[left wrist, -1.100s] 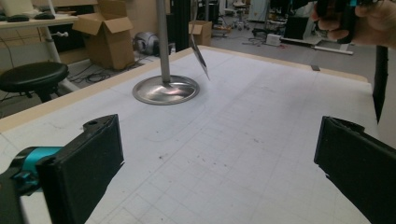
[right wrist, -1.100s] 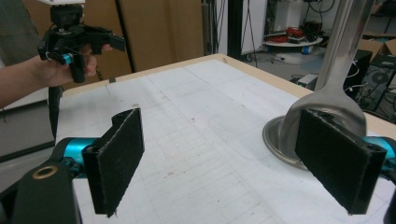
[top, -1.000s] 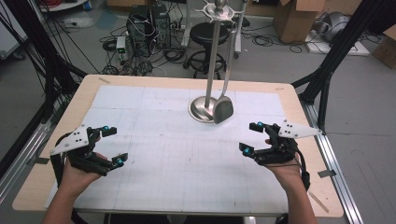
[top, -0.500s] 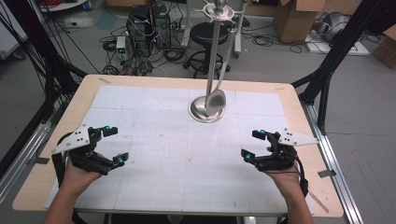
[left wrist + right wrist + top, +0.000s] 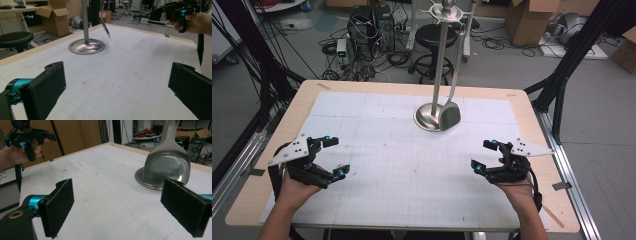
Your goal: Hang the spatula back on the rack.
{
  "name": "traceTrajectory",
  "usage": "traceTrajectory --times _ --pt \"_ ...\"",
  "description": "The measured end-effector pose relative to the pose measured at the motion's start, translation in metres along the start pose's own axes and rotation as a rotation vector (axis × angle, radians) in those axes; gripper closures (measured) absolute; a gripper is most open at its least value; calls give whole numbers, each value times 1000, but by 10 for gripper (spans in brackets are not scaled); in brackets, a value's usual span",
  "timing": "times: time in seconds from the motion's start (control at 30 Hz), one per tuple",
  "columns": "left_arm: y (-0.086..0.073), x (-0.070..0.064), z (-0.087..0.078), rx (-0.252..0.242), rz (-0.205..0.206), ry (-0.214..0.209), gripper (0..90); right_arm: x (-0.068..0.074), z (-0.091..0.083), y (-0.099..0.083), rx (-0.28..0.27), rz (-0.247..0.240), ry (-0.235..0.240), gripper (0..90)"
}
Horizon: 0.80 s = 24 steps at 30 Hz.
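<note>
Since the earlier frame the spatula (image 5: 451,114) has swung on its stand (image 5: 432,116) at mid-table, while left gripper (image 5: 335,157) and right gripper (image 5: 484,155) hover released, well apart from it.

Open mat on the table (image 5: 377,150) between both grippers; sole obstruction is the far-centre stand (image 5: 432,116) with its hanging ladle (image 5: 450,116).
</note>
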<state>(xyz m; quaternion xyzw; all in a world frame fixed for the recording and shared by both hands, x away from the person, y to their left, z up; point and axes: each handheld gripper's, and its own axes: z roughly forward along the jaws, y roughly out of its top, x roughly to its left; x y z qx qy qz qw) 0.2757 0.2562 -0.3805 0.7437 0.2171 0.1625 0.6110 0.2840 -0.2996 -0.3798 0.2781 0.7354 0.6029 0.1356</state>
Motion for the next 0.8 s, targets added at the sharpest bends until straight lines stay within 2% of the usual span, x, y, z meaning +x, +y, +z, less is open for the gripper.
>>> traceTrajectory --times 0.8 --pt "-1 1 1 14 -5 12 17 -2 -3 -1 -5 5 2 108"
